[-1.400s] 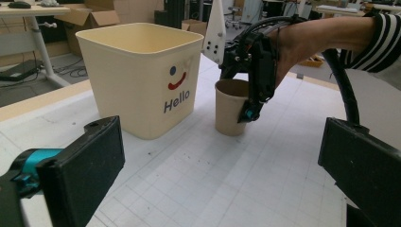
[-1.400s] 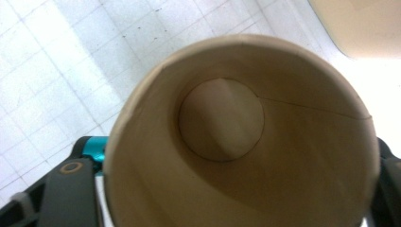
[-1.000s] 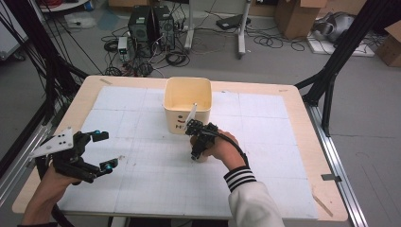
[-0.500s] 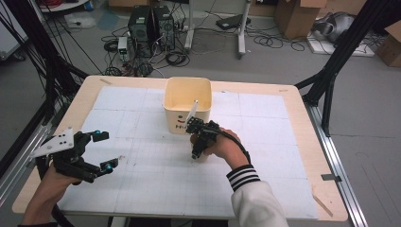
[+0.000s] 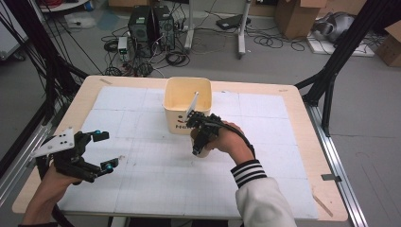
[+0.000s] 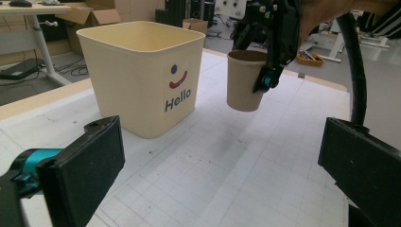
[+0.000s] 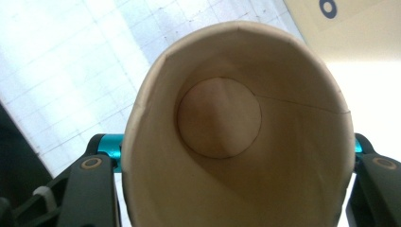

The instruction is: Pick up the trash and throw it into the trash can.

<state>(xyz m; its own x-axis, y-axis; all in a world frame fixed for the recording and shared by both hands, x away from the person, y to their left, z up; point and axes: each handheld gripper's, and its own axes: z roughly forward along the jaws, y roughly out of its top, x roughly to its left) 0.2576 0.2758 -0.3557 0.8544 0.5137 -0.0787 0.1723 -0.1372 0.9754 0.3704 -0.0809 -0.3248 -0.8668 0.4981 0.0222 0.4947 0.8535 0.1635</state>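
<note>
Carrying that brown paper cup [image 6: 244, 80] over to the cream tub [image 6: 142, 75] looks like the job here. The right gripper [image 5: 201, 137] has its jaws squeezed in on the cup's sides, and in the left gripper view the cup hangs clear of the table, just beside the tub's "Hello" face. From the right gripper view you look straight down into the cup [image 7: 236, 137] and it's empty, so spilling isn't a worry, crushing is. I'd keep the squeeze light, since thin paper walls will buckle, and get the cup's bottom above the tub's rim [image 5: 187, 81] before moving across, otherwise it'll clip the wall and shove the tub. There's a white stick-like thing [image 5: 193, 104] leaning inside the tub, can't tell what it is, so aim for the free side.

The left gripper [image 5: 105, 150] sits off near the table's left edge with its jaws wide apart, holding nothing, well away from the action.

Surface is a white gridded mat [image 5: 142, 179] on a pale wooden table [image 5: 302, 113]. Room is a messy lab: grey floor, computer tower [image 5: 150, 26], loose cables [image 5: 279, 40], cardboard boxes [image 5: 295, 14], black frame struts [image 5: 345, 42]
</note>
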